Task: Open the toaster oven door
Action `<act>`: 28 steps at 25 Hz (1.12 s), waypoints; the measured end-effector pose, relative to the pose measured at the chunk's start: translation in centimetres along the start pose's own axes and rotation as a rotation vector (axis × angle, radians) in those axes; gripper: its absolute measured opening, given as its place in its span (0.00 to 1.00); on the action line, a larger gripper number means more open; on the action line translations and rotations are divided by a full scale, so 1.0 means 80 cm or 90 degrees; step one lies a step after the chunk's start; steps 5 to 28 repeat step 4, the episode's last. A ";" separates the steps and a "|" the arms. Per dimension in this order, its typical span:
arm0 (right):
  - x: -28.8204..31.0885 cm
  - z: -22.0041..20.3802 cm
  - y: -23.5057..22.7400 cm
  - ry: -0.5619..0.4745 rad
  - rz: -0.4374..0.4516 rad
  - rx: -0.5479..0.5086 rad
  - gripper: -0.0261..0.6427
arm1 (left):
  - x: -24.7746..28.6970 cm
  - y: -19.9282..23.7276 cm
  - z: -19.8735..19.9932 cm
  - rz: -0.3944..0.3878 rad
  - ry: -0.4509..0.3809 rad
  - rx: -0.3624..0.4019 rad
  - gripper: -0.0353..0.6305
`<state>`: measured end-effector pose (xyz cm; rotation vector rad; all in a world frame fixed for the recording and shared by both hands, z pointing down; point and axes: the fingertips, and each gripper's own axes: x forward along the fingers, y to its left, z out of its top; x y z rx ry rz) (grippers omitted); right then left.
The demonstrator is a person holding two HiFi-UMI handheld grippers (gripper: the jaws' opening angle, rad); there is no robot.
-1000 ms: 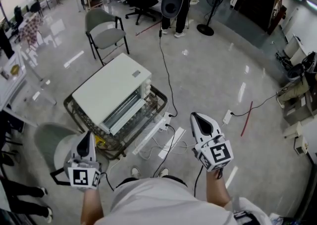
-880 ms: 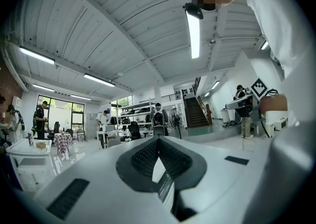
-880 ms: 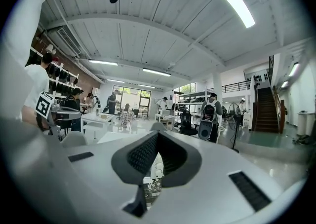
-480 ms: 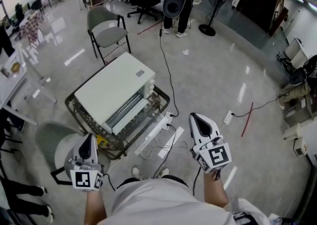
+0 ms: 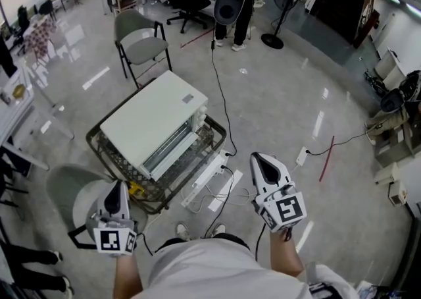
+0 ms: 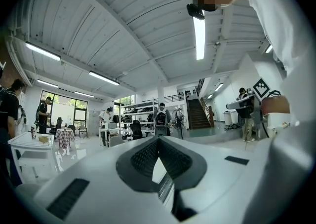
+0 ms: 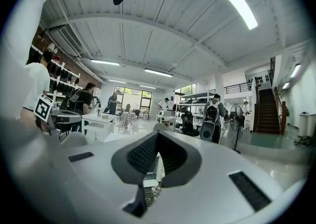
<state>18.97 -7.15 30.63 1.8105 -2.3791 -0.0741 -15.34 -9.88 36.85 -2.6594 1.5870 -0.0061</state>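
The white toaster oven (image 5: 154,120) sits on a low wire-framed table (image 5: 99,153), with its glass door (image 5: 172,151) facing me and closed. Both grippers hang close to my body, well short of the oven. My left gripper (image 5: 118,191) is at the lower left, with its jaws together and nothing between them. My right gripper (image 5: 258,159) is at the lower right, also shut and empty. A sliver of the oven (image 7: 154,166) shows below the closed jaws in the right gripper view, and a sliver of the oven (image 6: 160,181) shows likewise in the left gripper view.
A white power strip (image 5: 207,176) and loose cables lie on the floor by the table's near corner. A grey chair (image 5: 141,41) stands behind the oven and a round seat (image 5: 69,199) is at my left. A person (image 5: 237,1) and a fan (image 5: 276,1) stand farther back.
The head view has shifted slightly. Both grippers stay shut near my body, and the right one has drifted a little down and left.
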 end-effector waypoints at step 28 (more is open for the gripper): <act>0.002 0.001 0.007 0.000 -0.002 0.006 0.07 | -0.001 0.007 -0.001 -0.004 -0.002 -0.001 0.08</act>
